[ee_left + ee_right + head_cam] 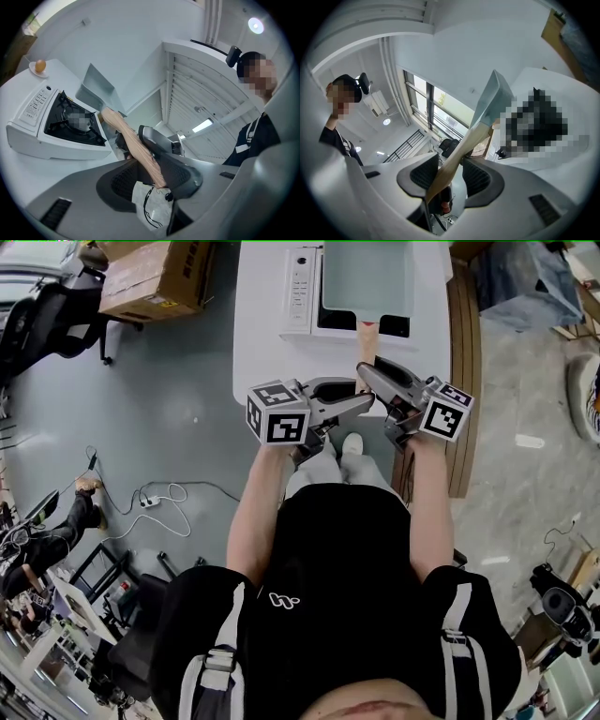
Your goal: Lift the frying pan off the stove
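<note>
1. In the left gripper view we see an egg (40, 65) on a small plate (32, 70), beyond the stove (61, 145) and toward the tabletop (258, 343)'s edge.
2. The stove sits at the tabletop's far edge, with its control strip on the left.
3. The frying pan (96, 89) hangs tilted over the stove's right side, clear of the black grate.
4. Its wooden handle (136, 145) runs back toward us.
5. Our left gripper (150, 166) has its jaws clenched on the handle's near end.
6. Our right gripper (449, 171) clamps its jaws on the same handle, just beside the left one.
</note>
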`<action>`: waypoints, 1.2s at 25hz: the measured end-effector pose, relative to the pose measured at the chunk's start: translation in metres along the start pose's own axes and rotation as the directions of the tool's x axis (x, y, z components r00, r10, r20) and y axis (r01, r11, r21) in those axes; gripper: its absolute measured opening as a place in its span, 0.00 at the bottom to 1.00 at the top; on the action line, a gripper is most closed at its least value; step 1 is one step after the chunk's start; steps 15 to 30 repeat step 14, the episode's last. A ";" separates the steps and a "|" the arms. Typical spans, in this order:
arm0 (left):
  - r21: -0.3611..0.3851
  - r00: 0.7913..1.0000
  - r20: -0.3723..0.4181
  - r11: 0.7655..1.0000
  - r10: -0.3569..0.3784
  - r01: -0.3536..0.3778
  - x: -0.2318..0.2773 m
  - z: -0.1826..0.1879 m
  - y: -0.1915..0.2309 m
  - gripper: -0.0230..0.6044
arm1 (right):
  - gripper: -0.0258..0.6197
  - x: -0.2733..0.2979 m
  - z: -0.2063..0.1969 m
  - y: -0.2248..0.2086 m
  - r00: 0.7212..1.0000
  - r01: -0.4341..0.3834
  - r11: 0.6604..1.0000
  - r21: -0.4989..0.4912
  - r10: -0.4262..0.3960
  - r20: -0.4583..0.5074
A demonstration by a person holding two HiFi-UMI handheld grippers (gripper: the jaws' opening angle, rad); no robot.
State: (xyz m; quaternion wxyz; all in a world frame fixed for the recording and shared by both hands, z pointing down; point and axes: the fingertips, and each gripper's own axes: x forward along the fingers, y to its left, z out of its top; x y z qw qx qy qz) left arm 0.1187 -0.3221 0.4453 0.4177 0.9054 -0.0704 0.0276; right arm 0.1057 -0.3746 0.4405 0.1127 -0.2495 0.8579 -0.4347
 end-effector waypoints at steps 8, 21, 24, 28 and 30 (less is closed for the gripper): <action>0.003 1.000 0.005 1.000 0.001 -0.001 -0.001 0.003 0.003 0.29 | 0.31 0.003 0.002 -0.002 1.000 -0.005 1.000 0.001 0.005 -0.003; 0.008 1.000 0.005 1.000 0.001 -0.001 -0.002 0.003 0.005 0.29 | 0.31 0.005 0.001 -0.003 1.000 -0.007 1.000 0.005 0.007 -0.005; 0.008 1.000 0.005 1.000 0.001 -0.001 -0.002 0.003 0.005 0.29 | 0.31 0.005 0.001 -0.003 1.000 -0.007 1.000 0.005 0.007 -0.005; 0.008 1.000 0.005 1.000 0.001 -0.001 -0.002 0.003 0.005 0.29 | 0.31 0.005 0.001 -0.003 1.000 -0.007 1.000 0.005 0.007 -0.005; 0.008 1.000 0.005 1.000 0.001 -0.001 -0.002 0.003 0.005 0.29 | 0.31 0.005 0.001 -0.003 1.000 -0.007 1.000 0.005 0.007 -0.005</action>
